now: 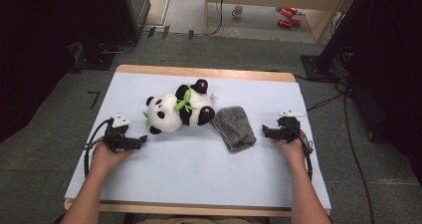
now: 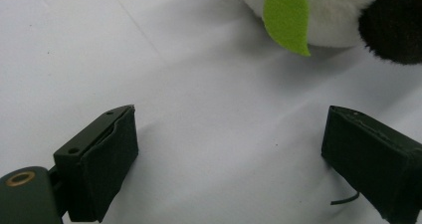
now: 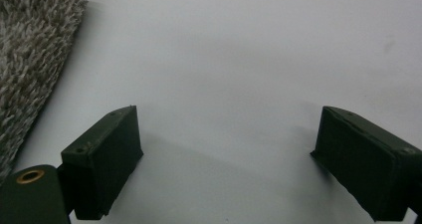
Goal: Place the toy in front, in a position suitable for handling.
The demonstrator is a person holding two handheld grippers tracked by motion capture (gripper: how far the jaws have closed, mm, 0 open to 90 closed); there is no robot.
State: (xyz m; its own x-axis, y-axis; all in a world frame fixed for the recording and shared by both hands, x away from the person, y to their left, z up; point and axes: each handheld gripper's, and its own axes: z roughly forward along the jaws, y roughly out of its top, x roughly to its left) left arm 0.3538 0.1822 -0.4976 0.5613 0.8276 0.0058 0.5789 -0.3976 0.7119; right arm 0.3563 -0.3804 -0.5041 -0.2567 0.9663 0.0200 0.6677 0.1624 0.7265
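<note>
A plush panda (image 1: pixel 179 108) with green felt leaves lies on its side in the middle of the white table cover (image 1: pixel 199 169). A grey fuzzy cloth (image 1: pixel 235 127) lies just right of it, touching its foot. My left gripper (image 1: pixel 143 139) rests on the cover left of the panda, open, with nothing between its jaws; its own view has my left gripper (image 2: pixel 229 149) over bare cover, with a green leaf (image 2: pixel 284 16) and the panda's white and black fur (image 2: pixel 388 25) just ahead. My right gripper (image 1: pixel 263 130) sits right of the cloth, open and empty; the cloth (image 3: pixel 30 59) lies at the left of its view.
The table's wooden edge (image 1: pixel 199 72) shows at the back. Beyond it, on the floor, stand a mug (image 1: pixel 238 11) and red cans (image 1: pixel 287 16). Dark equipment and cables (image 1: pixel 348 109) flank the table on both sides.
</note>
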